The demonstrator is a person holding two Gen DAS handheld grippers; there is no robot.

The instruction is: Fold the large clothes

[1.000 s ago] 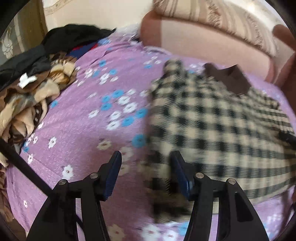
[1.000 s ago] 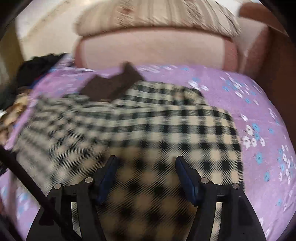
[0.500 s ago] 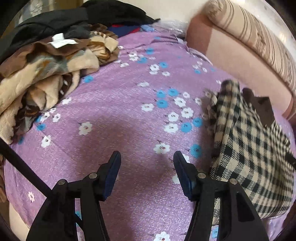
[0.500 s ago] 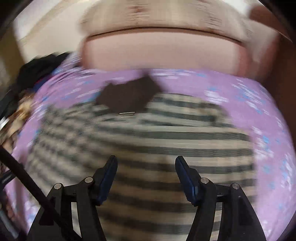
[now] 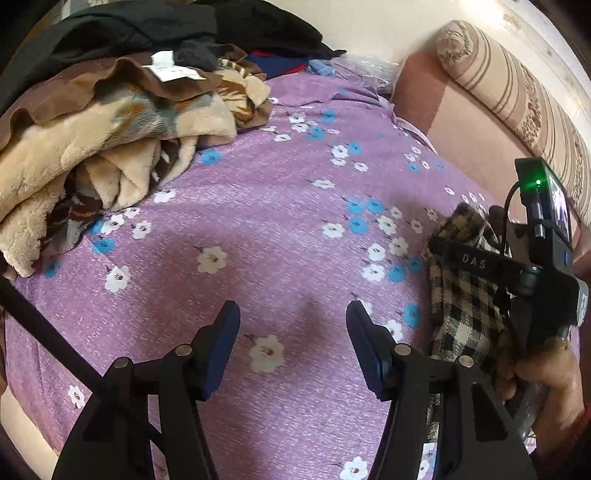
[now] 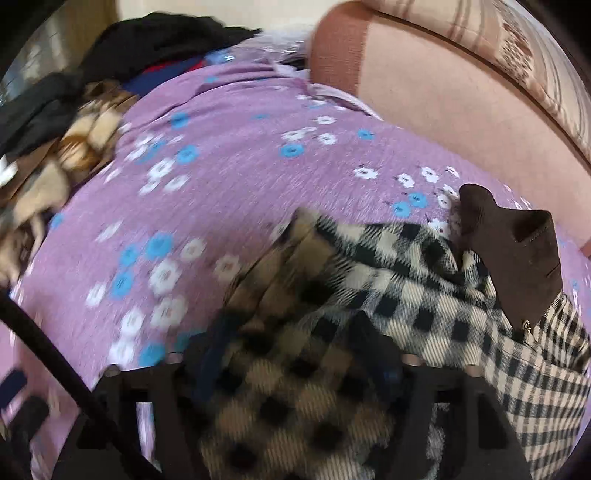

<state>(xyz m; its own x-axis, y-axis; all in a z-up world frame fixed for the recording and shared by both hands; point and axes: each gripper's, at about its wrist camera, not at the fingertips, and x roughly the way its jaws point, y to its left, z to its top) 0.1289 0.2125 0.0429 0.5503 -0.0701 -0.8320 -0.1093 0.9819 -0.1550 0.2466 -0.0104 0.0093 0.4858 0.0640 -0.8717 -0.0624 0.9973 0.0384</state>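
A black and cream checked garment [image 6: 413,291] with a brown collar [image 6: 517,251] lies on a purple flowered bedspread [image 5: 258,206]. My left gripper [image 5: 293,343] is open and empty, low over bare bedspread, with the garment's edge [image 5: 461,295] to its right. My right gripper [image 6: 295,354] is open with its jaws apart over the checked cloth near the garment's left edge; the view is blurred. The right gripper's body [image 5: 509,266] shows in the left wrist view above the garment.
A heap of tan and brown fleece blankets [image 5: 103,147] and dark clothes [image 5: 155,26] lies at the bed's far left. A pink headboard cushion [image 5: 461,122] and a striped bolster [image 5: 524,92] run along the far right.
Both grippers have swung to the left. The left wrist view now holds mostly bare bedspread with the garment at its right edge. The right wrist view has shifted to the garment's left side.
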